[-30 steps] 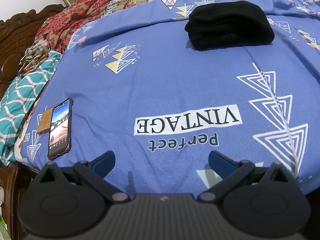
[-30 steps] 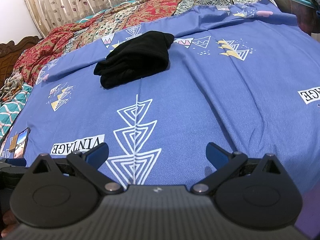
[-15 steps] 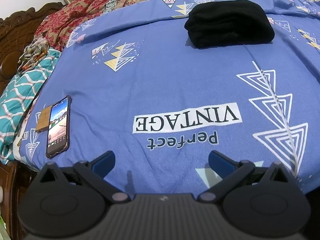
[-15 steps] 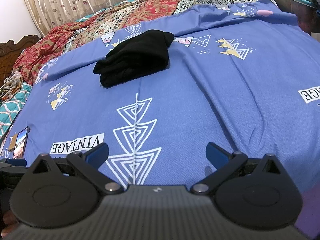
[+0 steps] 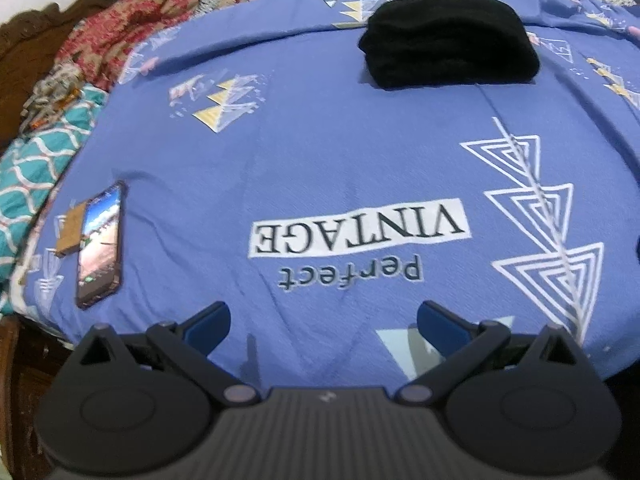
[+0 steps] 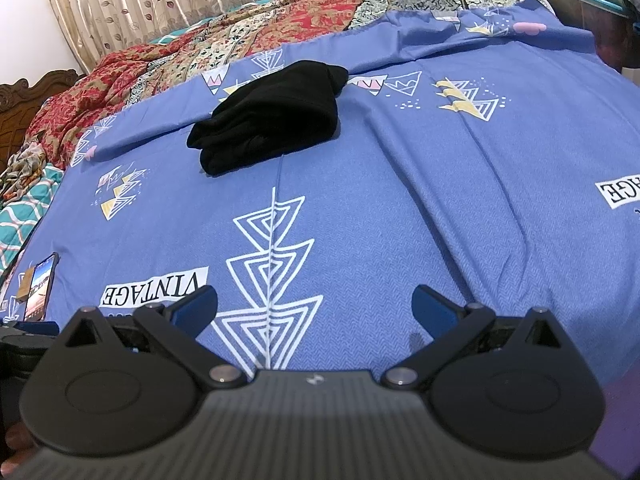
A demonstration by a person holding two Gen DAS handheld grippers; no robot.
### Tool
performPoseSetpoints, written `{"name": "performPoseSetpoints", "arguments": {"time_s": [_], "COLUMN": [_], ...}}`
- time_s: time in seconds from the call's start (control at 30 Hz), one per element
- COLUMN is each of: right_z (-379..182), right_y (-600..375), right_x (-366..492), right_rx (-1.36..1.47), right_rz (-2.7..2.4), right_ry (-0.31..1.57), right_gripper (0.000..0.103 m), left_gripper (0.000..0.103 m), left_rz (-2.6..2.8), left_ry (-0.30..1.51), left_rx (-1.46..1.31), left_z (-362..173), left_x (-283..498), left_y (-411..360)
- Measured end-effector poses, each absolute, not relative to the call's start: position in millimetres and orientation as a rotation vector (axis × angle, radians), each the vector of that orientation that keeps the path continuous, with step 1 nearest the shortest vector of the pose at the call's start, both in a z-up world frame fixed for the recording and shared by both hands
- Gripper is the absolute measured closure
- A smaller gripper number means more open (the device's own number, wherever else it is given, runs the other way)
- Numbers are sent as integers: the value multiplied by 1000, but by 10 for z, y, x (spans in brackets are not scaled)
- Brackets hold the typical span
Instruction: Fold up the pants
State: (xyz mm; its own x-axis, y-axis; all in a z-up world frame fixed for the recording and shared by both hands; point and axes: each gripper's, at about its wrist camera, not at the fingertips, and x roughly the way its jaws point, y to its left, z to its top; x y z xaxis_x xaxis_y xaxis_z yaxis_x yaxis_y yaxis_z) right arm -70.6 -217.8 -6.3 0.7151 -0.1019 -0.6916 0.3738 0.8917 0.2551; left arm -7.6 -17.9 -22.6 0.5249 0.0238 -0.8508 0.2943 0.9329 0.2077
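Observation:
The black pants (image 5: 450,40) lie as a compact folded bundle on the far part of the blue bedsheet (image 5: 320,160); they also show in the right wrist view (image 6: 272,114). My left gripper (image 5: 322,324) is open and empty, low over the near edge of the bed, far from the pants. My right gripper (image 6: 314,306) is open and empty too, over the near edge, to the right of the left one.
A phone (image 5: 100,246) lies on a small brown card at the bed's left edge, also in the right wrist view (image 6: 40,286). A red patterned quilt (image 6: 200,64) and curtain lie beyond. Teal bedding (image 5: 32,168) and a wooden headboard sit at left.
Both grippers stay open and nearly still. The left wrist view has shifted slightly, with some blur; the pants have not moved.

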Motion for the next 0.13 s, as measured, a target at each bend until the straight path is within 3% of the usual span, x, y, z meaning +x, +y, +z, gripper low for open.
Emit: {"name": "performPoseSetpoints", "arguments": {"time_s": [0.13], "right_z": [-33], "right_y": [-2158], "right_x": [-716], "right_rx": [379], "right_rz": [-273], "right_ry": [708], "right_gripper": [0], "left_gripper": [0], "left_rz": [-192], "left_ry": [1012], "left_rx": [334], "left_z": [-215], "left_x": [-105], "left_y": [-190]}}
